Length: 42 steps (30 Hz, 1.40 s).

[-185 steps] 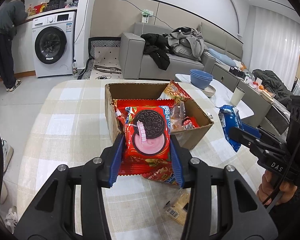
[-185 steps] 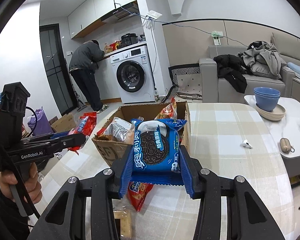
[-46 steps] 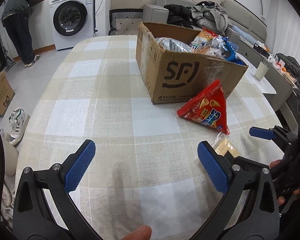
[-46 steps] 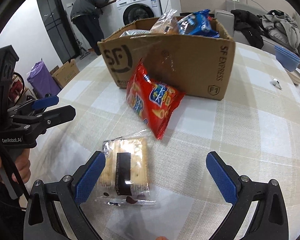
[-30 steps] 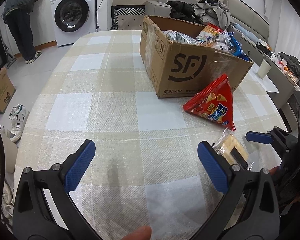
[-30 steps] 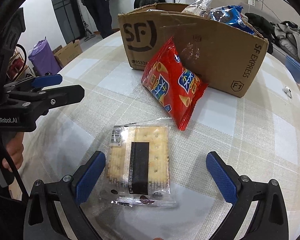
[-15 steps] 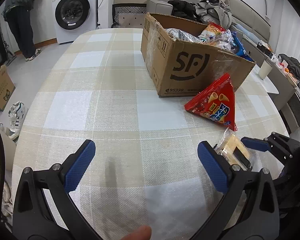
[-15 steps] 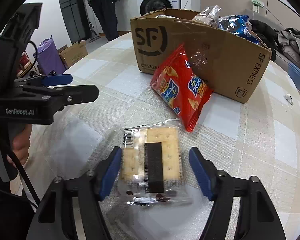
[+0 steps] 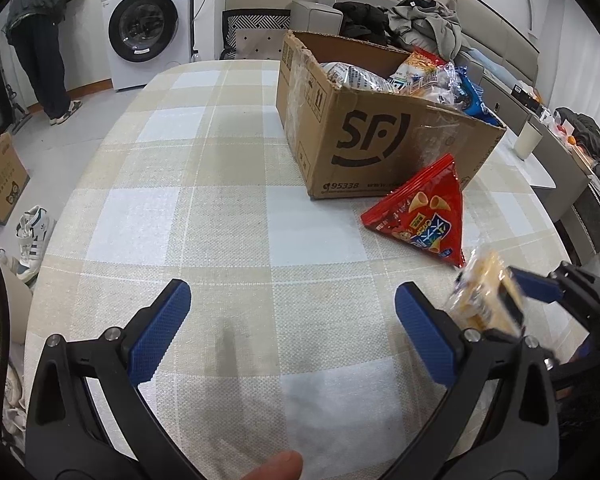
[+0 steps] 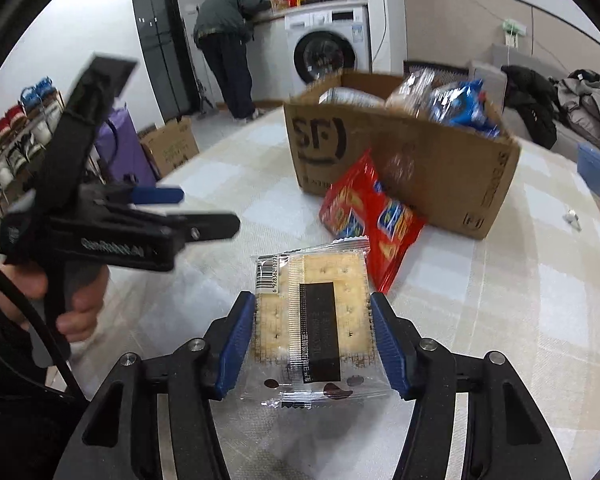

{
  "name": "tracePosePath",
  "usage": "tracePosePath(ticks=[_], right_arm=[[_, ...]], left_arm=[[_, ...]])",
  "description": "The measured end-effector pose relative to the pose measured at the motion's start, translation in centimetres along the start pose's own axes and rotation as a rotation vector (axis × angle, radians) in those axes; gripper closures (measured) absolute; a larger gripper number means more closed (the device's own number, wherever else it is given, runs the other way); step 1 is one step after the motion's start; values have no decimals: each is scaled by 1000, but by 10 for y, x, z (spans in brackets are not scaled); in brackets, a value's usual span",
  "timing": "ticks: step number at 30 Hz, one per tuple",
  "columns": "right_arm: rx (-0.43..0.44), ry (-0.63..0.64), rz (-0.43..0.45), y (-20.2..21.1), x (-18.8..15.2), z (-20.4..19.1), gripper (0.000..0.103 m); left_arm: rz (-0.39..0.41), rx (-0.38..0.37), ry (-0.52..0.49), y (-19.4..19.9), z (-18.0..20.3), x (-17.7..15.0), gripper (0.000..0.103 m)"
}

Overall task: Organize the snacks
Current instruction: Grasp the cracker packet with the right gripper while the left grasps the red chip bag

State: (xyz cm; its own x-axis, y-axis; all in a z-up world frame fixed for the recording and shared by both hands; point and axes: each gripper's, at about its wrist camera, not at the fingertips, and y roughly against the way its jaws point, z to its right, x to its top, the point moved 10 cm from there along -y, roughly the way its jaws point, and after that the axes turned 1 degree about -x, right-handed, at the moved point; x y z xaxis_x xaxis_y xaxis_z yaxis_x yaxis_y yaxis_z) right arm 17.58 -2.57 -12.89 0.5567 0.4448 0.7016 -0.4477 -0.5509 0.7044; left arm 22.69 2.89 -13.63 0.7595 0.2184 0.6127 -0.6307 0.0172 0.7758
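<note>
My right gripper (image 10: 312,340) is shut on a clear packet of square crackers (image 10: 314,312) with a black label, lifted off the checked tablecloth. In the left wrist view the same cracker packet (image 9: 486,294) hangs blurred at the right, held by the right gripper (image 9: 516,296). A red triangular snack bag (image 9: 424,216) leans against the cardboard SF box (image 9: 380,148), which holds several snack packs. My left gripper (image 9: 288,330) stands open over bare cloth with nothing between its fingers. In the right wrist view the red bag (image 10: 370,216) lies just beyond the crackers, in front of the box (image 10: 400,164).
A person (image 10: 228,44) bends over a counter beside a washing machine (image 9: 148,28) behind the table. A sofa (image 9: 400,16) piled with clothes stands behind the box. A low side table with a cup (image 9: 528,140) is at the right. A small carton (image 9: 0,178) and shoes lie on the floor at the left.
The right gripper's jaws closed on the cracker packet and lifted it off the cloth, tilting upward. The left gripper stayed open and still.
</note>
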Motion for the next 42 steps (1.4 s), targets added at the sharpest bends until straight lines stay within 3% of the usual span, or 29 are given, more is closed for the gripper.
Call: tracePosePath(ticks=[9,18,27,33,42], right_arm=[[-68,-90,123,24,14,40,44],[-130,-185,128,25,15,80,44],[-164,-224,132,30,14,102,44],[-177,-255,134,30,11,113,44],[-192,-268,136,32,8,117,44]], left_arm=[[-14,-58,6,-8,19,6,1],[-42,-124,-17,-33,51,21,1],[-77,-241,-44,-54,88,35,2],[-53,-232,-91,-66,106,48,3],[-61,-230,-136,-82,119,50,38]])
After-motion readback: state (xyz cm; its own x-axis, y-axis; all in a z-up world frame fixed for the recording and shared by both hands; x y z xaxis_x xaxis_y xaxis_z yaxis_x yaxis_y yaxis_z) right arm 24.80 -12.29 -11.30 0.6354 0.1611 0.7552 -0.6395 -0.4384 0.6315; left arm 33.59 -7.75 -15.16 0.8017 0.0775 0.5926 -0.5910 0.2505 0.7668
